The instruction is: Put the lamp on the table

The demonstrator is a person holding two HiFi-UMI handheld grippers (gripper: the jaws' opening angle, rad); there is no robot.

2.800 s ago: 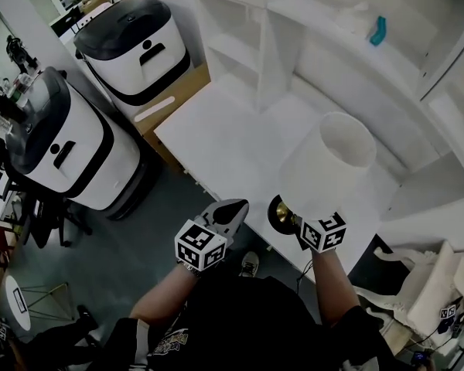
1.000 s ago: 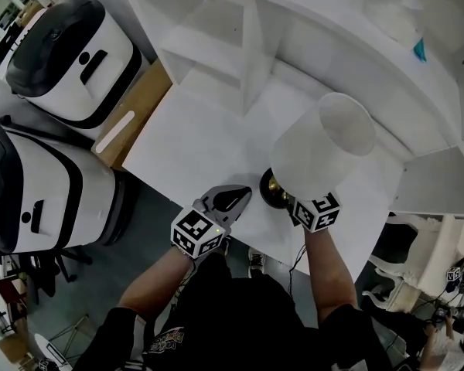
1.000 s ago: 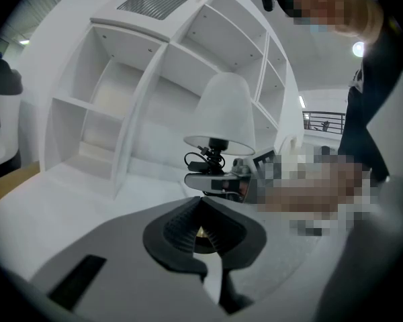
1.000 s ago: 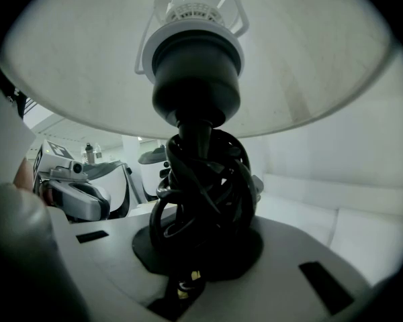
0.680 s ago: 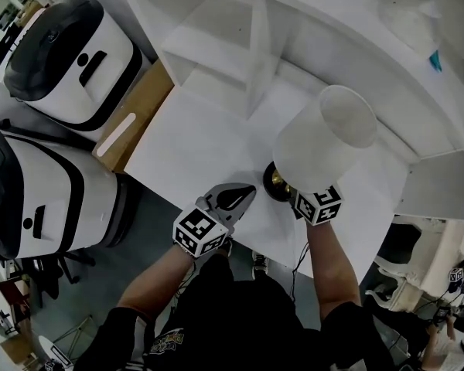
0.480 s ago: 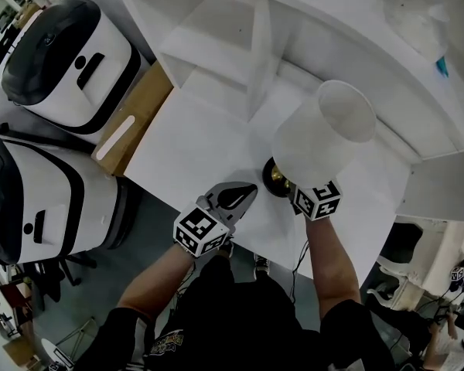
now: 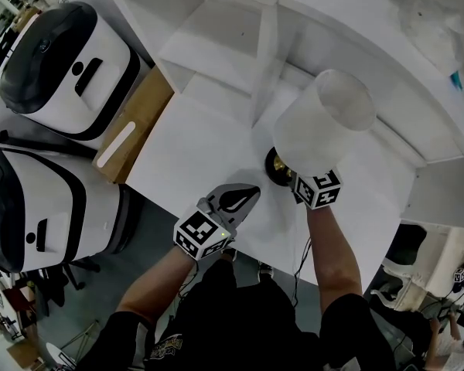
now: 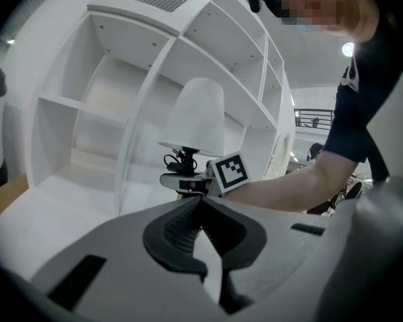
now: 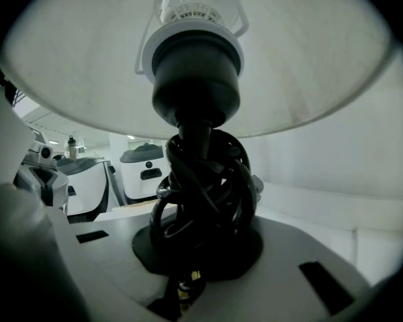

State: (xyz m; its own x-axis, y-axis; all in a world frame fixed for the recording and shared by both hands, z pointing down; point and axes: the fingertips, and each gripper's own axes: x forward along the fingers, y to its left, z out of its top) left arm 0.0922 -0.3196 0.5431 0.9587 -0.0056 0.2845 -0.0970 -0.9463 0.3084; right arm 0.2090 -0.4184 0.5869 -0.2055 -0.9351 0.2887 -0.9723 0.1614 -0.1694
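The lamp (image 7: 323,122) is over the smooth white tabletop (image 7: 193,157), close to the white shelf unit (image 7: 240,22). Its pale, matte shade (image 9: 309,66) is drum-shaped, and its round dark base (image 7: 275,164) has a brassy glint. From above, it is hard to tell whether the base touches the tabletop. The right hand-held gripper (image 9: 200,257) is clamped narrowly on the lamp's thin stem, which is wrapped in loops of glossy black cord (image 9: 201,180). The left hand-held gripper (image 8: 201,205) hangs near the tabletop's front edge, its ribbed dark pads (image 8: 178,225) pressed together with nothing between them.
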